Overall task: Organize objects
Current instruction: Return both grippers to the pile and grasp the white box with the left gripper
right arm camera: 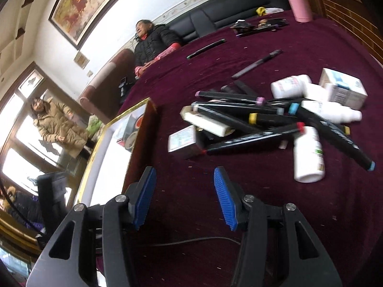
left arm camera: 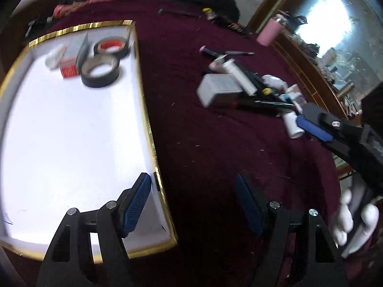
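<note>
A white tray with a gold rim (left arm camera: 143, 95) lies on the dark red tablecloth. At its far end are two tape rolls (left arm camera: 100, 71), a small red box (left arm camera: 69, 69) and a grey box (left arm camera: 76, 47). To the right lies a pile of black markers (right arm camera: 253, 138), white bottles (right arm camera: 307, 157) and small boxes (right arm camera: 344, 88). My left gripper (left arm camera: 194, 203) is open and empty, straddling the tray's right rim near its front corner. My right gripper (right arm camera: 184, 191) is open and empty over bare cloth, just short of the pile and right of the tray (right arm camera: 95, 148).
Two pens (right arm camera: 256, 64) lie loose beyond the pile. A pink flask (right arm camera: 299, 0) stands at the table's far edge. One person sits at the far side (right arm camera: 153, 45); another stands by the window (right arm camera: 57, 124). A wooden cabinet (left arm camera: 311, 76) runs along the right.
</note>
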Demonstrator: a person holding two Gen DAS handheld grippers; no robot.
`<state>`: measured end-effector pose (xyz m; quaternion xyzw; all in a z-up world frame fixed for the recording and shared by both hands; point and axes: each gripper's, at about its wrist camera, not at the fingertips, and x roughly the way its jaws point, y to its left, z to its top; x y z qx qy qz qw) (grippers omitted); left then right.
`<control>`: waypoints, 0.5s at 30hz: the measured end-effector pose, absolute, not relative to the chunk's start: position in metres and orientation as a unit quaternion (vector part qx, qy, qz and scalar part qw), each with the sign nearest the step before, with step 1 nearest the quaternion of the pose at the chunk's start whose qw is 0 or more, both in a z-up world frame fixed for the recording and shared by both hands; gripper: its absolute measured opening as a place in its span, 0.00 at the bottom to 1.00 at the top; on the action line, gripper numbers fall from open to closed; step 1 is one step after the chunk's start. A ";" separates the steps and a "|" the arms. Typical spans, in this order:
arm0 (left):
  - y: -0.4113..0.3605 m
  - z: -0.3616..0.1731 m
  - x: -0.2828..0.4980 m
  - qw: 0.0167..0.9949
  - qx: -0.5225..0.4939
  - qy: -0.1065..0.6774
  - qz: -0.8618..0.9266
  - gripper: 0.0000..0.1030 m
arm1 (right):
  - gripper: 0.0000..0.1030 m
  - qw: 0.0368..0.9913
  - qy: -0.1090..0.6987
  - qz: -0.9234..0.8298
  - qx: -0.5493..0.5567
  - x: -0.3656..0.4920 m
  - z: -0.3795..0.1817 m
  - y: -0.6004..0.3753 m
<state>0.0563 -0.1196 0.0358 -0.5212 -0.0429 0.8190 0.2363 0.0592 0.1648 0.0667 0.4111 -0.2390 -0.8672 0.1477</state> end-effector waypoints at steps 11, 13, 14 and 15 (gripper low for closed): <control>-0.034 0.073 -0.007 0.274 -0.469 0.131 0.829 0.65 | 0.51 0.121 -0.274 -0.866 0.400 0.072 0.058 0.210; -0.019 0.061 -0.021 0.265 -0.477 0.170 0.820 0.65 | 0.51 0.121 -0.276 -0.866 0.399 0.073 0.059 0.214; -0.014 0.052 -0.030 0.261 -0.486 0.189 0.813 0.65 | 0.51 0.120 -0.275 -0.867 0.398 0.074 0.059 0.216; -0.012 0.046 -0.035 0.254 -0.490 0.196 0.810 0.64 | 0.51 0.119 -0.274 -0.868 0.397 0.075 0.058 0.219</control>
